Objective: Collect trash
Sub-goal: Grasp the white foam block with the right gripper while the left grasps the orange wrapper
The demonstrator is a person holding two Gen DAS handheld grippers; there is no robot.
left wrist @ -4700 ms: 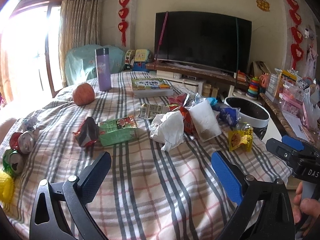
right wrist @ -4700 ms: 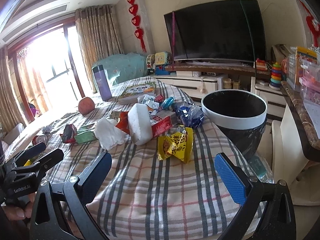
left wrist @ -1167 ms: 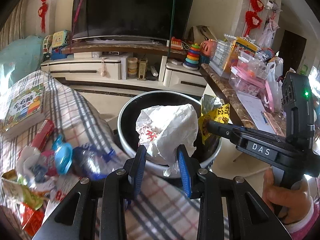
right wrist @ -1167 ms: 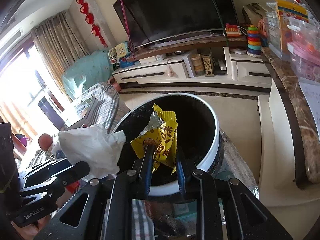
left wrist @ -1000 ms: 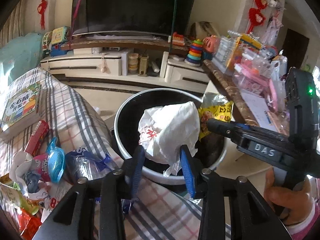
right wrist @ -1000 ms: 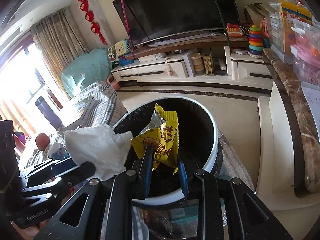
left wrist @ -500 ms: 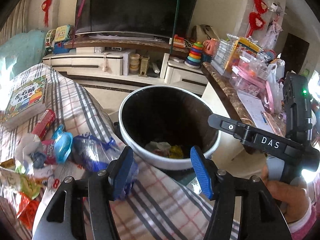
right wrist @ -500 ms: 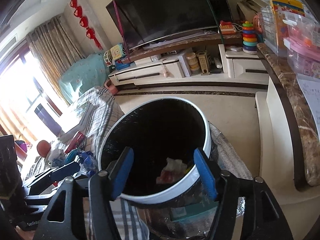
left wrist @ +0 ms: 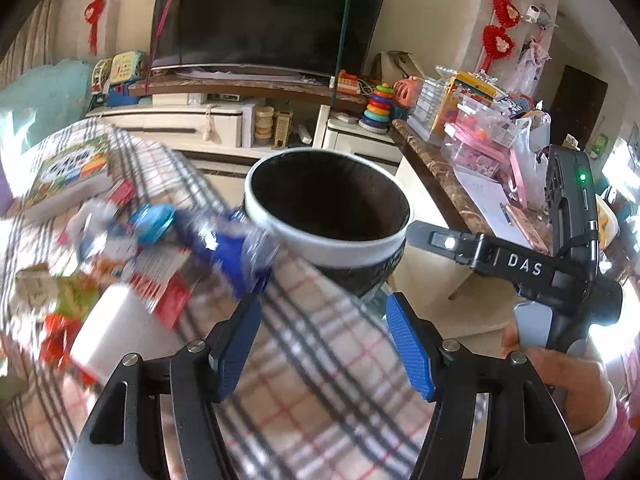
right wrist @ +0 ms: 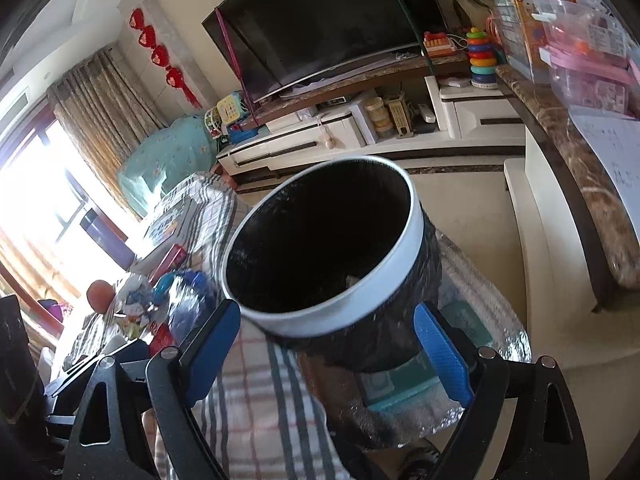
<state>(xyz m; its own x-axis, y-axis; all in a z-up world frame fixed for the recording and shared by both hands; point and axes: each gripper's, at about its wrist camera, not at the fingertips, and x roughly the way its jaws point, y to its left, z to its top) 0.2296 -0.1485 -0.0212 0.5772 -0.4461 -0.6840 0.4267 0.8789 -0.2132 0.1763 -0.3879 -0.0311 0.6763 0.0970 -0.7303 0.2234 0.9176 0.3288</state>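
A black trash bin with a white rim [left wrist: 340,246] stands beside the table; it also shows in the right wrist view [right wrist: 340,312]. My left gripper [left wrist: 326,344] is open and empty above the table's edge, just short of the bin. My right gripper [right wrist: 326,346] is open and empty, close to the bin's near rim; it also shows in the left wrist view [left wrist: 440,240]. A pile of trash lies on the checked tablecloth [left wrist: 320,360]: a blue plastic wrapper [left wrist: 224,244], a red and white box [left wrist: 160,280], a white tissue pack [left wrist: 108,328], blurred by motion.
A book [left wrist: 68,176] lies at the table's far left. A TV [left wrist: 260,12] and low white cabinet [left wrist: 200,124] stand behind the bin. A marble counter [left wrist: 440,176] with toys and boxes runs along the right. An orange fruit [right wrist: 99,294] sits far back.
Both grippers opened over the bin: the white tissue and the yellow wrapper dropped in. Both have since pulled back from the bin, the left one swinging towards the table.
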